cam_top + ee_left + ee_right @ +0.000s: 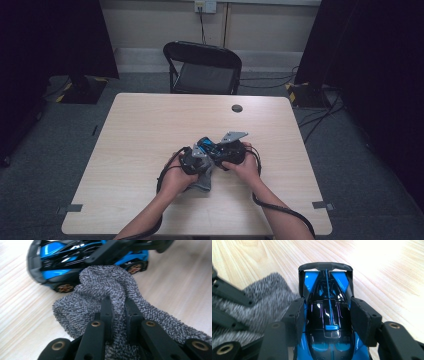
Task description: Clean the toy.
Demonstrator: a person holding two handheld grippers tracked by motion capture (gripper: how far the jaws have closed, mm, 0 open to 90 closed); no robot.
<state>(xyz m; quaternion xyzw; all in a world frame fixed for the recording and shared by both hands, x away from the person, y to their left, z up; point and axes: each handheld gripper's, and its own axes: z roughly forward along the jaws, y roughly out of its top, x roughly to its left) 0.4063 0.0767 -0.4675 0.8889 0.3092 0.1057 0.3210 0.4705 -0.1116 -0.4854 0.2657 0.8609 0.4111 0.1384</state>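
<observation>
A blue and black toy car (328,312) sits on the wooden table (150,130), and my right gripper (329,317) is shut on its two sides. My left gripper (119,315) is shut on a grey fluffy cloth (105,287), whose bunched front presses against the side of the toy car (65,260). In the high view the two grippers meet at the table's middle, left gripper (196,161) beside the right gripper (231,150), with the toy car (207,146) between them and the cloth (202,184) trailing toward the near edge.
A black folding chair (205,67) stands behind the table's far edge. A dark round cap (237,108) sits in the tabletop at the far right. Cables trail from both grippers along the forearms.
</observation>
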